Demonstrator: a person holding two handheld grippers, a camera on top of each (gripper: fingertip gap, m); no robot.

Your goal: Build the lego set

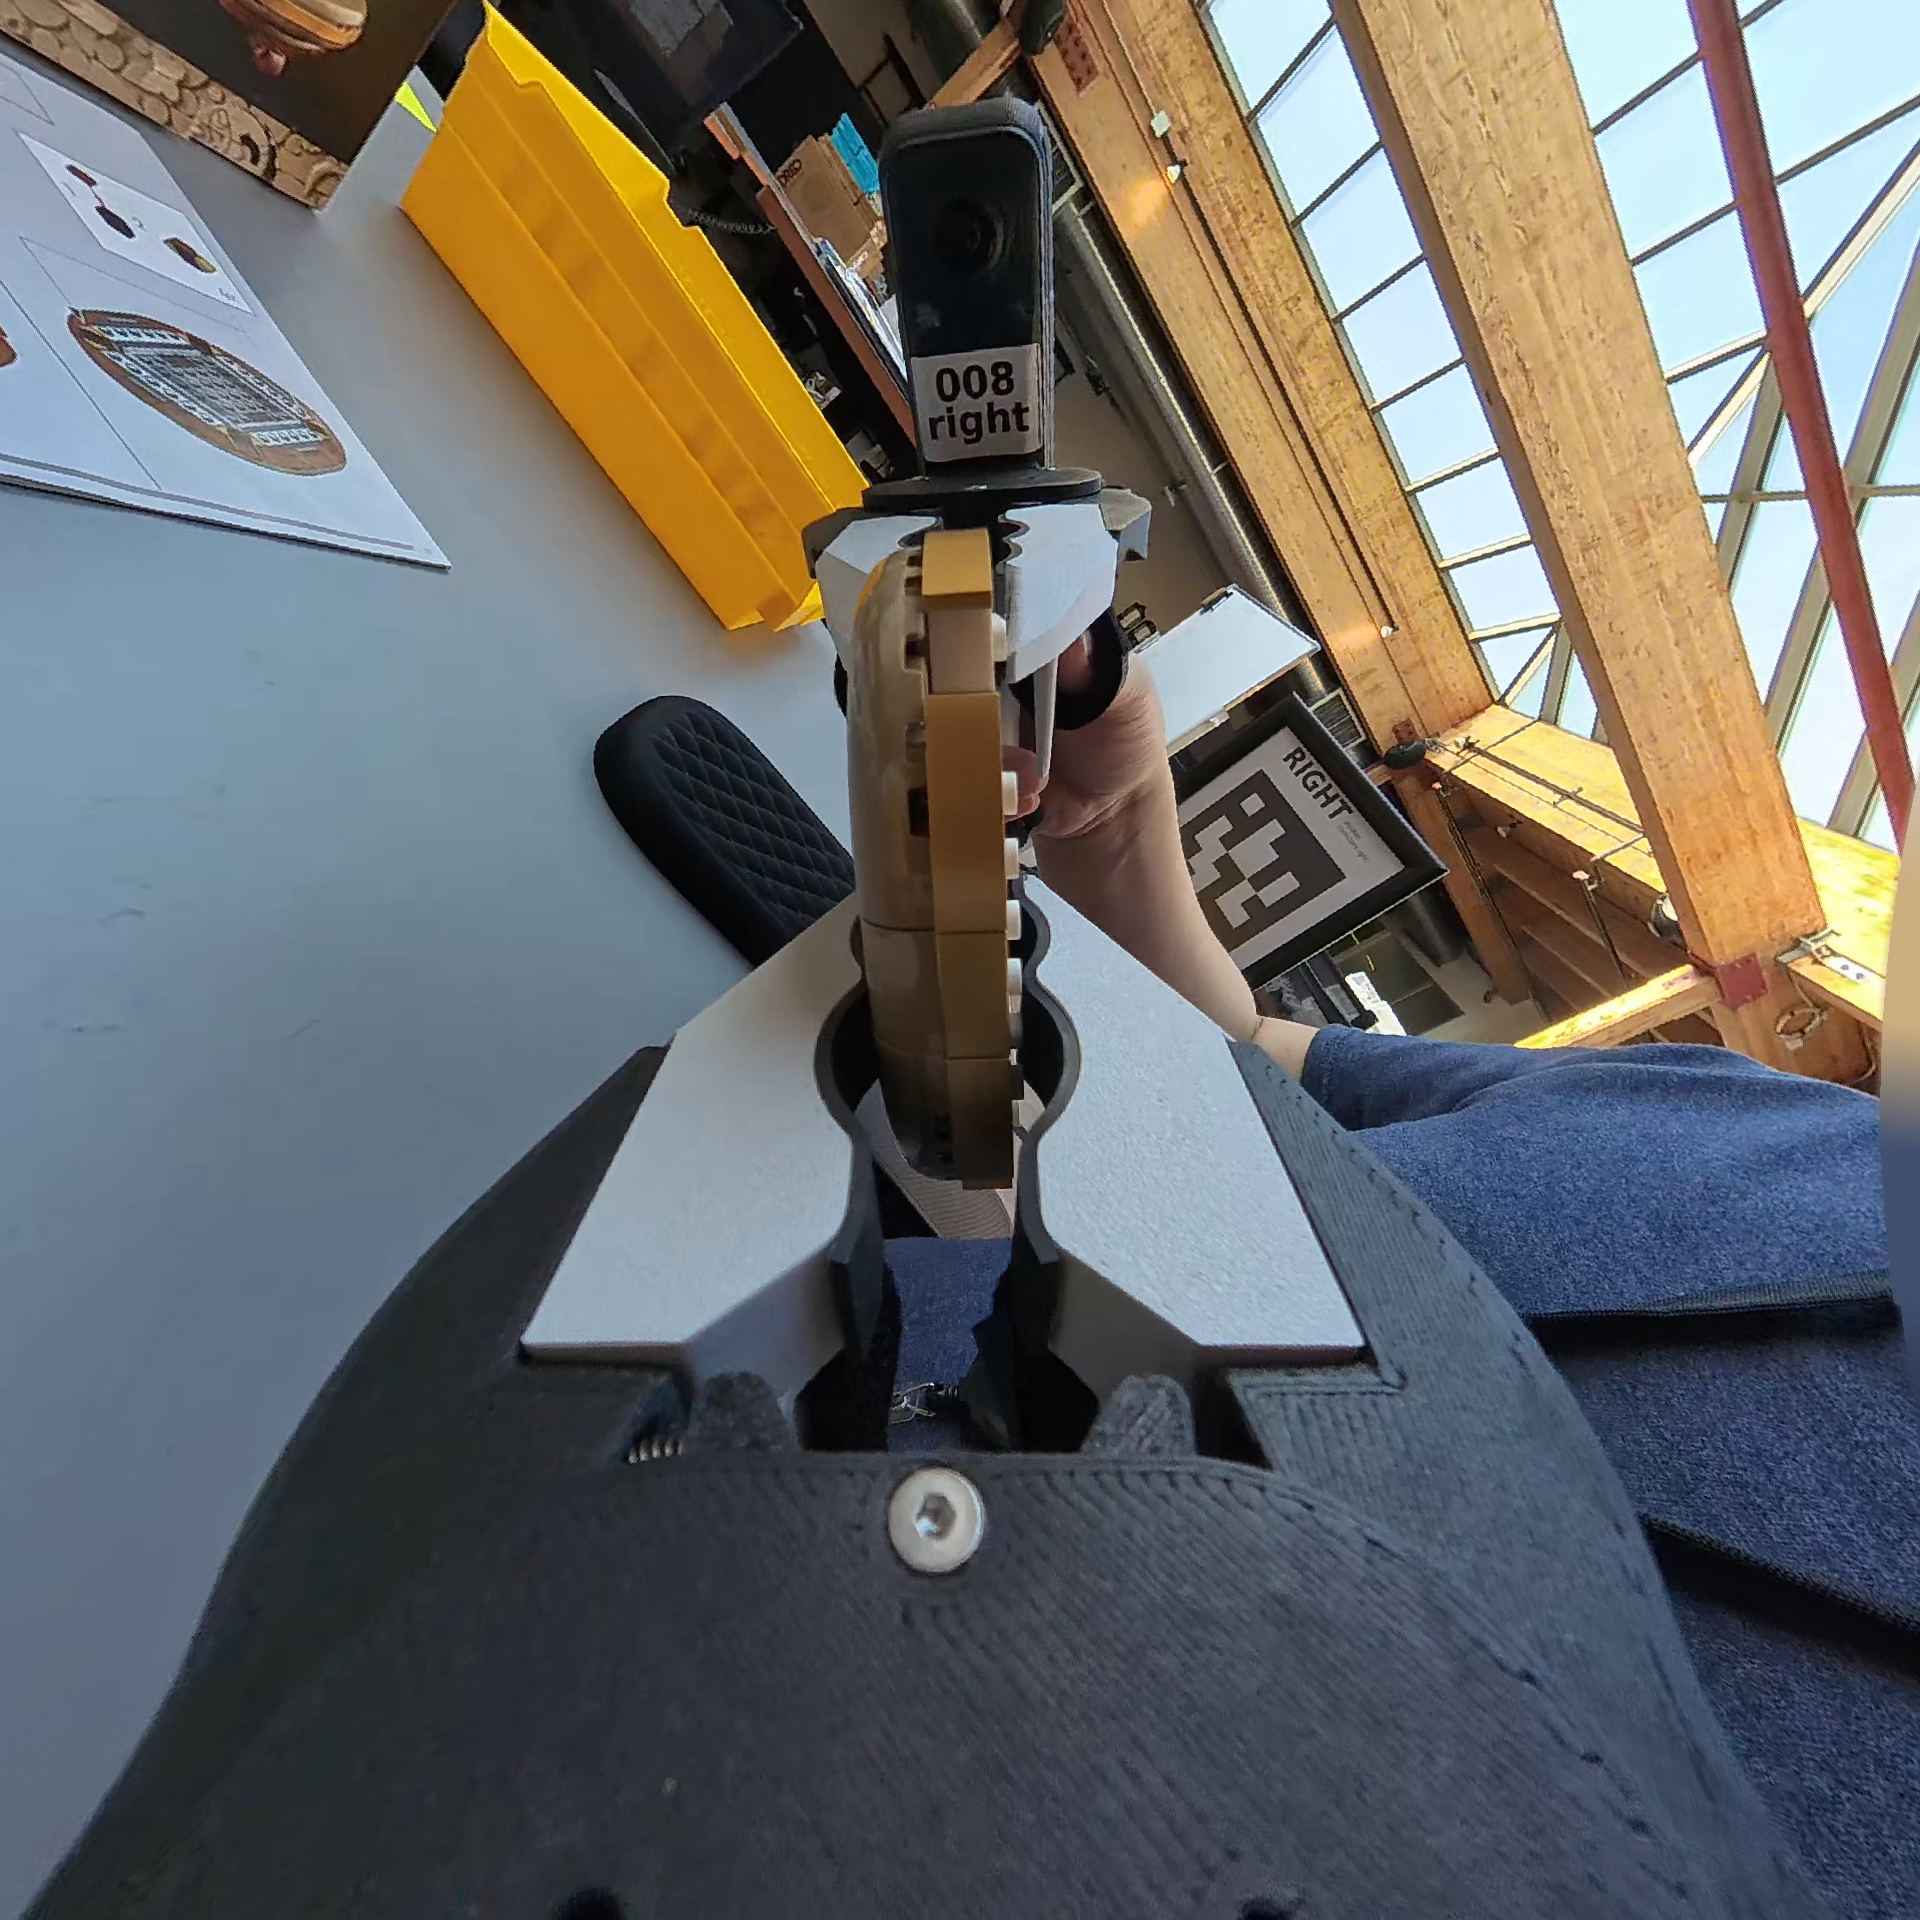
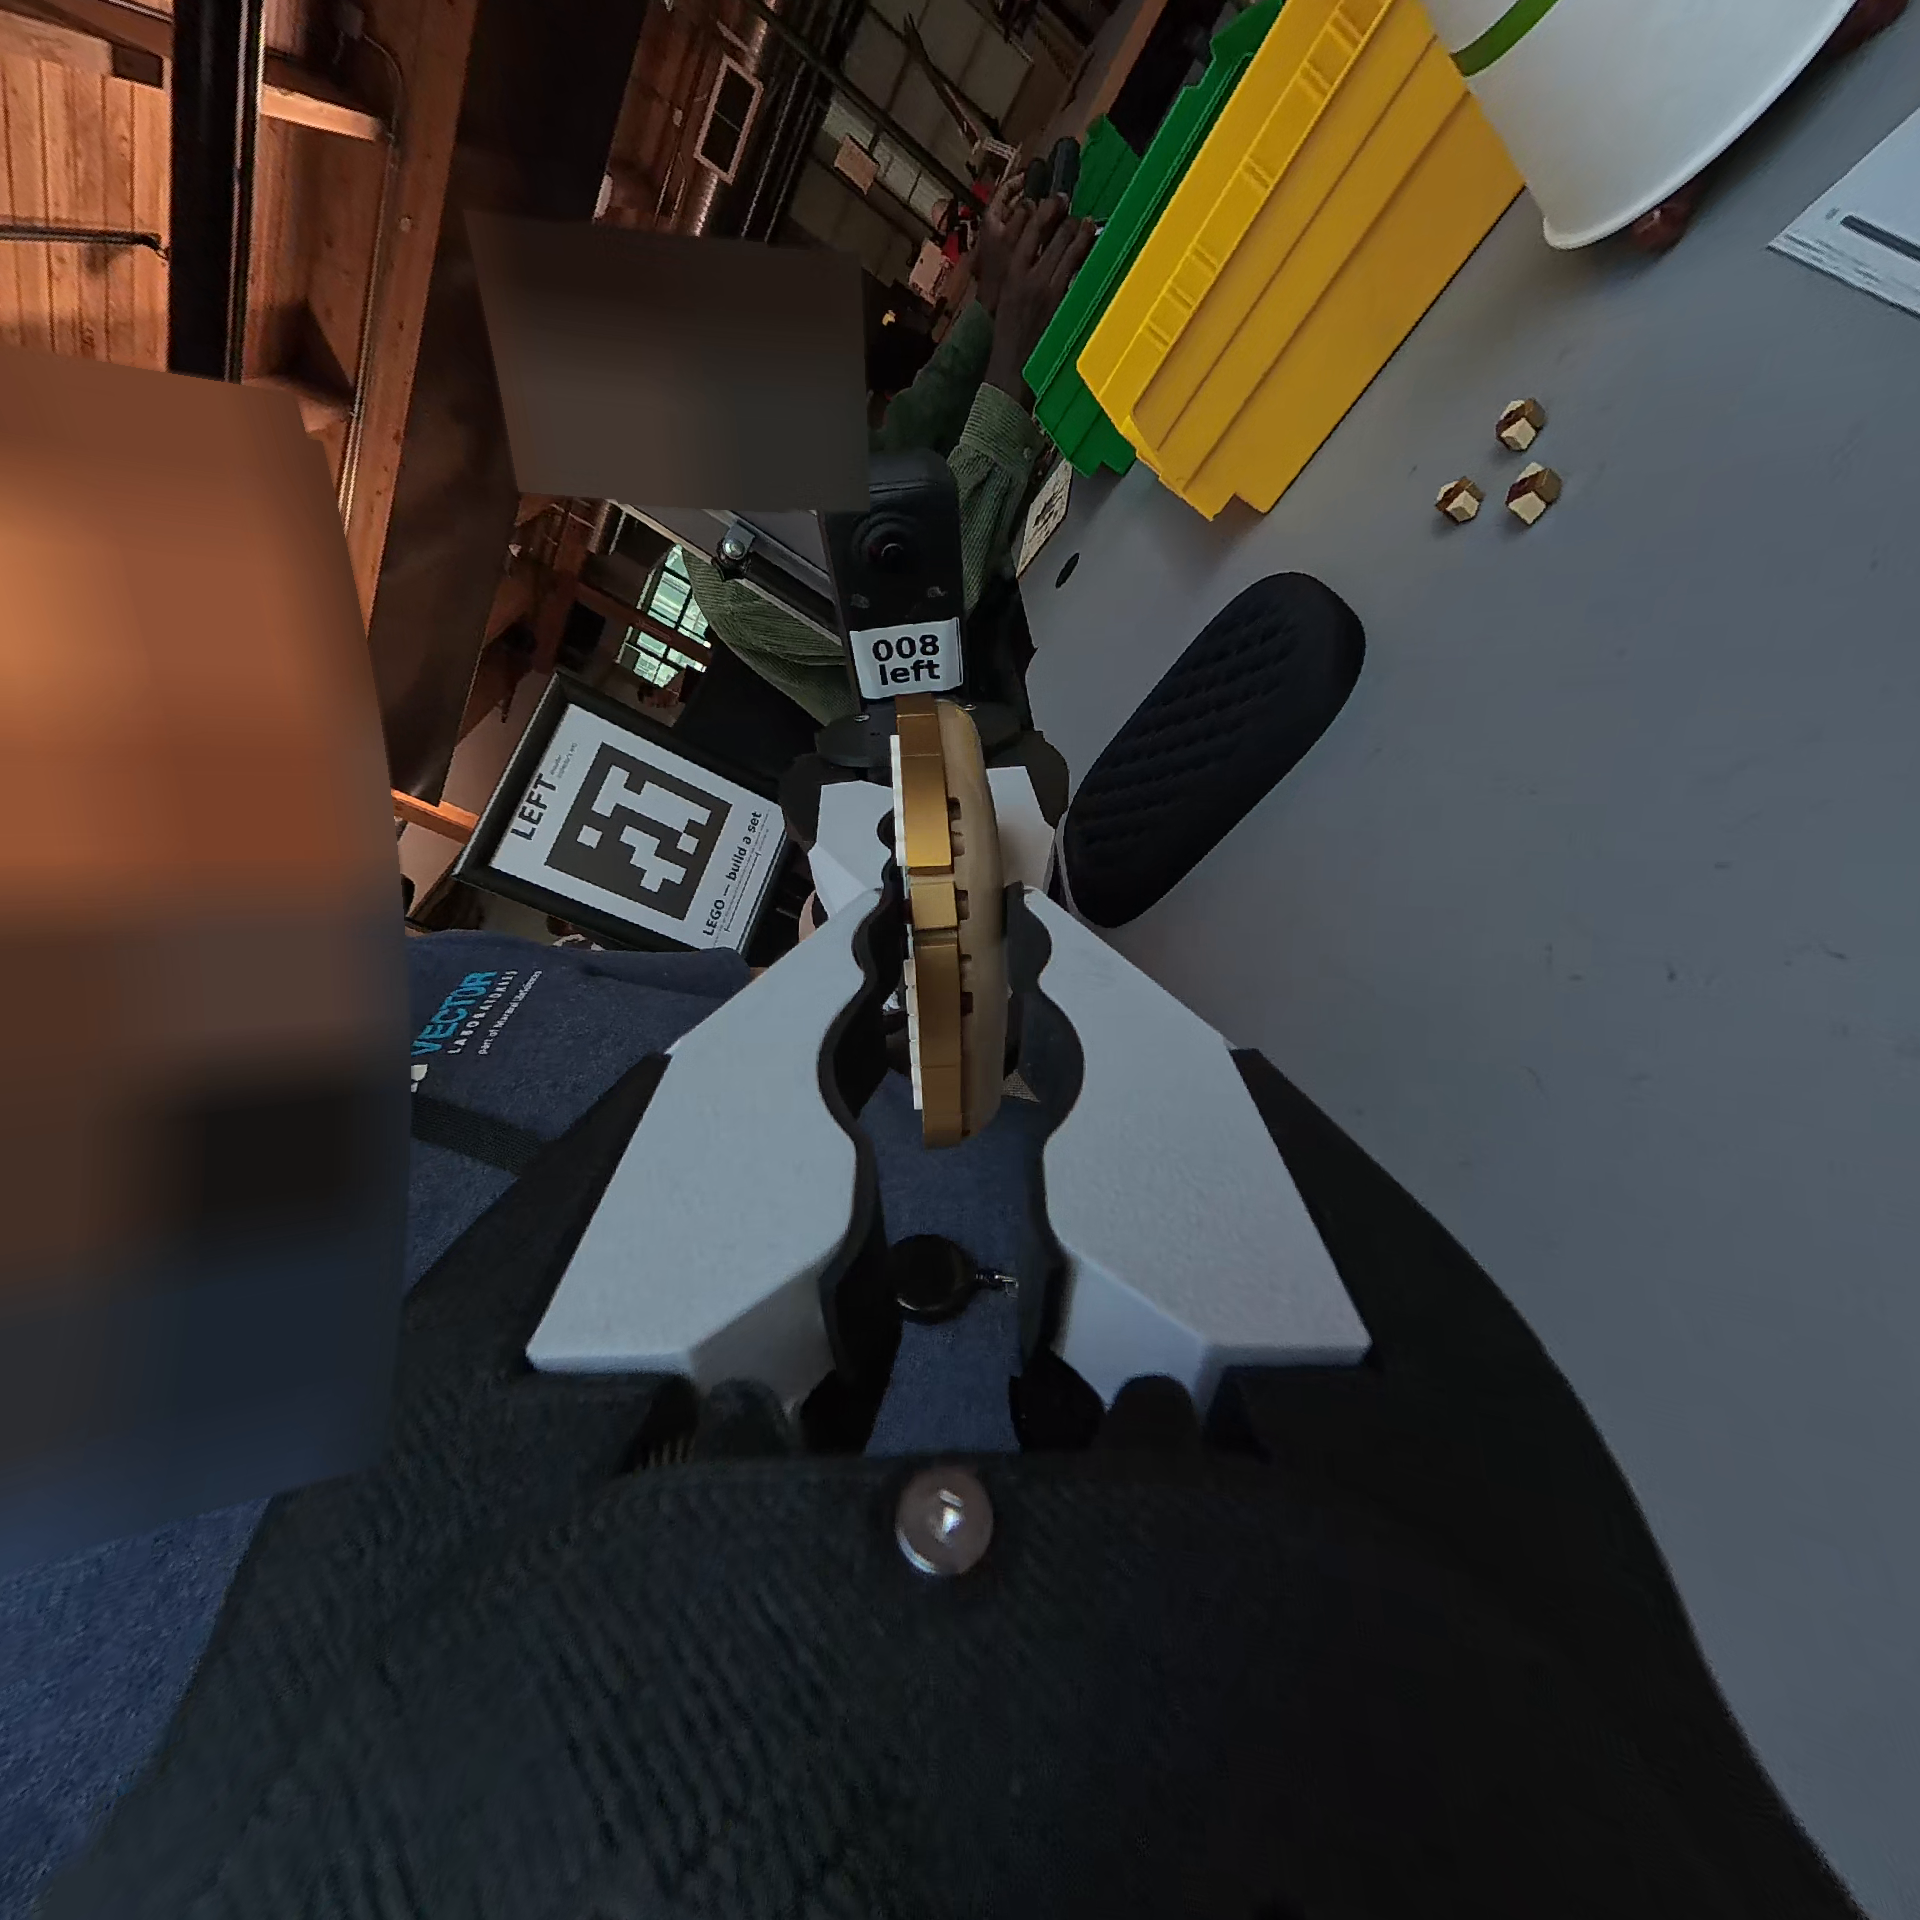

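Observation:
A round tan and gold lego disc (image 1: pixel 966 810) with white studs on one face is held edge-on in the air between both grippers, beside the grey table (image 1: pixel 260 935). My left gripper (image 1: pixel 945 935) is shut on its near edge, and the disc sits in the notch between the grey fingers (image 1: pixel 727 1143). My right gripper (image 1: pixel 961 551) grips the far edge, with a person's hand (image 1: pixel 1101 769) behind it. In the right wrist view my right gripper (image 2: pixel 951 904) is shut on the same disc (image 2: pixel 925 821), and the left gripper (image 2: pixel 935 831) holds the opposite edge.
An open instruction booklet (image 1: pixel 208 416) and the set's box (image 1: pixel 208 62) lie on the table. Stacked yellow bins (image 1: pixel 623 343) and green bins (image 2: pixel 1101 270) stand at its edge. Three small brown and tan lego pieces (image 2: pixel 1496 468) lie near them, by a black padded rest (image 2: pixel 1216 748) and a white container (image 2: pixel 1662 104). Tip to tip, the grippers are about 4 cm apart.

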